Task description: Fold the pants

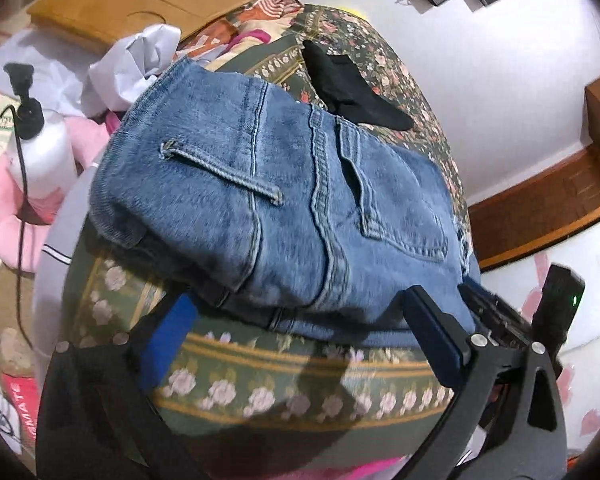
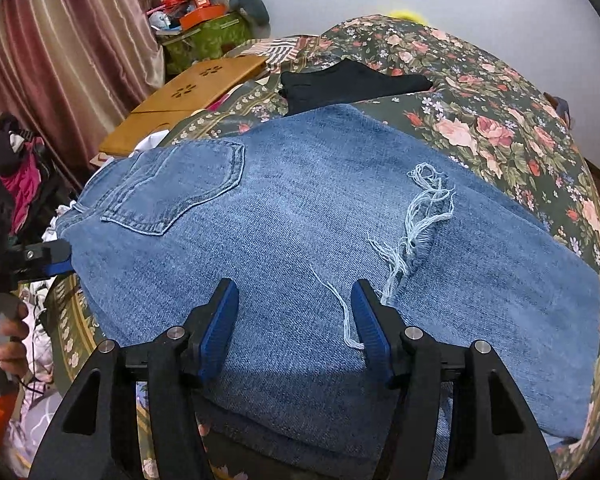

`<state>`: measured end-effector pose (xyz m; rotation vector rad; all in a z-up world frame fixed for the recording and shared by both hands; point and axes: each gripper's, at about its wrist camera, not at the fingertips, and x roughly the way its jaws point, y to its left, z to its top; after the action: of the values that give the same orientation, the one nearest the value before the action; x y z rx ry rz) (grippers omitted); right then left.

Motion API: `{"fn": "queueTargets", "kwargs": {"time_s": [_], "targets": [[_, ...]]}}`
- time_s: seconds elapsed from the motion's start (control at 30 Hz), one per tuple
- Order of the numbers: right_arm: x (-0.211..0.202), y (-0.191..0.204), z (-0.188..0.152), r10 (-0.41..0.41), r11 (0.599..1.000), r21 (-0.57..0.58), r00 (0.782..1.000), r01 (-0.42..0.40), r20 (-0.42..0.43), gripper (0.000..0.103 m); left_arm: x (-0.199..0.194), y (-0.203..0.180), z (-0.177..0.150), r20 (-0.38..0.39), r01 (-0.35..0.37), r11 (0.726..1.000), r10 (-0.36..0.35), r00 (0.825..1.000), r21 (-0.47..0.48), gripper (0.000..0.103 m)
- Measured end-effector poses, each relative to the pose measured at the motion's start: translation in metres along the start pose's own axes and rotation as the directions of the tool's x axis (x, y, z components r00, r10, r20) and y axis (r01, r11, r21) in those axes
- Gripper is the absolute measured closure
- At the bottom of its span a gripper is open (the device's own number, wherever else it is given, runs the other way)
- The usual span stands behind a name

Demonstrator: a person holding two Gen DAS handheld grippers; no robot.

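The blue jeans [image 2: 300, 248] lie folded in layers on the bed, over a dark green floral bedspread [image 2: 500, 128], back side up, with a back pocket [image 2: 180, 188] towards the left of the right wrist view and a frayed rip [image 2: 424, 216] towards its right.

The right tongs [image 2: 294, 328] point forward and slightly down over the near part of the denim. Their blue-padded fingers [image 2: 220, 332] stand well apart with nothing between them, both over the top layer; loose pale threads from the rip trail beside the right-hand finger.

The left tongs [image 1: 300, 328] come in low from the waistband end of the jeans [image 1: 268, 200], aimed along the bedspread [image 1: 300, 392]. Their two fingers [image 1: 436, 340] are spread wide, and the near edge of the denim lies between them, ungripped. In the right wrist view the same tongs [image 2: 58, 258] show at the left edge, with the person's hand [image 2: 10, 340] below them wrapped round the handle.

A black garment [image 2: 352, 84] lies on the bed just beyond the jeans. A wooden lap desk [image 2: 188, 96] sits further left, and a white pump bottle [image 1: 40, 148] stands beside pink plush.
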<state>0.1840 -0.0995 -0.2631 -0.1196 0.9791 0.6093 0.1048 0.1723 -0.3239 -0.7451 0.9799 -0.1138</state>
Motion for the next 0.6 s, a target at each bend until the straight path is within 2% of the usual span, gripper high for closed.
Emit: {"fn": "queueTargets", "kwargs": {"time_s": [0.2,0.23,0.27,0.33,0.47,0.6], "targets": [[0.004,-0.001,0.002,0.005,1.000,0.007,1.000,-0.005,0.008,0.047,0.015,0.011,0.020,0.017,0.008,0.996,-0.007,1.000,-0.089,0.001],[0.005,-0.001,0.002,0.005,1.000,0.007,1.000,-0.005,0.009,0.047,0.015,0.012,0.022,0.023,0.000,0.995,0.002,1.000,-0.102,0.004],[0.005,-0.001,0.003,0.006,1.000,0.006,1.000,-0.006,0.010,0.047,0.017,0.011,0.025,0.030,-0.021,0.994,0.024,0.999,-0.107,0.008],[0.005,-0.002,0.003,0.011,1.000,0.009,1.000,-0.011,0.011,0.047,0.020,0.008,0.029,0.034,-0.111,0.990,0.115,0.993,-0.085,0.035],[0.005,-0.002,0.002,0.019,1.000,0.009,1.000,-0.019,0.016,0.047,0.021,0.001,0.030,0.047,-0.160,0.985,0.163,0.986,-0.061,0.050],[0.004,-0.004,0.003,0.030,0.999,0.023,0.999,-0.030,0.015,0.047,0.010,-0.027,0.033,0.090,-0.233,0.971,0.228,0.970,0.052,0.069]]}}
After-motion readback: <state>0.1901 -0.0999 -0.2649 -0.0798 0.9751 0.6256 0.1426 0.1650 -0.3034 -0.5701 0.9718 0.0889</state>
